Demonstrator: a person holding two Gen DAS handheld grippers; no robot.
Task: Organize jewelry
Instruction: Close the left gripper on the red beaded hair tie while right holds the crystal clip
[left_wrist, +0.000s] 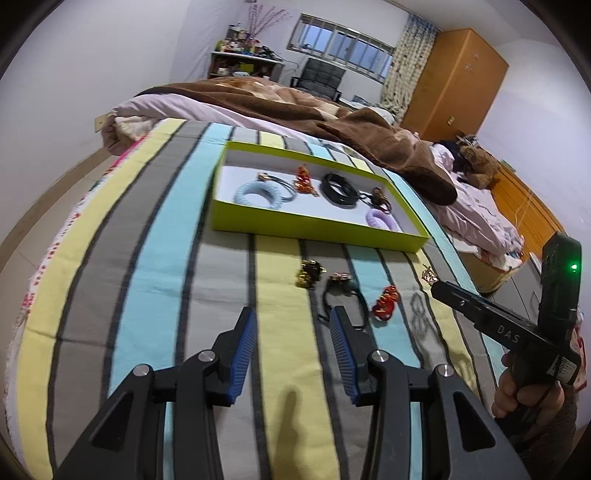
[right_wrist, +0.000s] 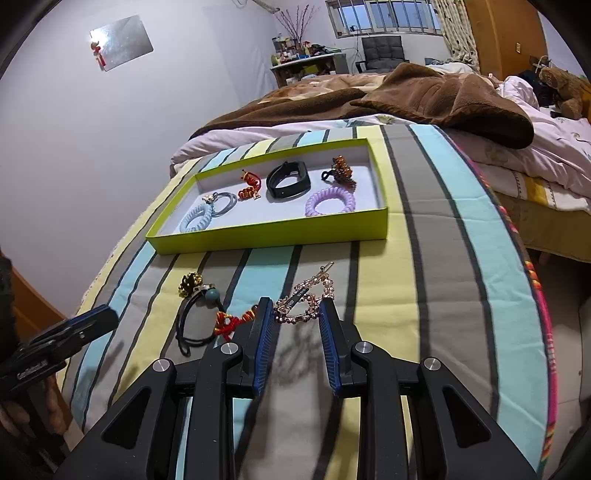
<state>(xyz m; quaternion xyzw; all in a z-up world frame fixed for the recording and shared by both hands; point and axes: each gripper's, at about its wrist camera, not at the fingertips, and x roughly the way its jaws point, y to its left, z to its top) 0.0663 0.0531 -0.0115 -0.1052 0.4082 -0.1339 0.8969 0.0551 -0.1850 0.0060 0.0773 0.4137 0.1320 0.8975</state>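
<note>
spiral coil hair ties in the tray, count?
2. Light blue coil tie at the green tray's near-left corner; purple coil tie near-right, in front of the black band. None visibly hidden.

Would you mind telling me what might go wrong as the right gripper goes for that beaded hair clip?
1. The beaded hair clip sits raised between the right gripper's open fingers; it may be held only lightly and could slip.
2. The red knot charm lies against the left finger and might be dragged along.
3. The soft striped bedspread could bunch up.
</note>
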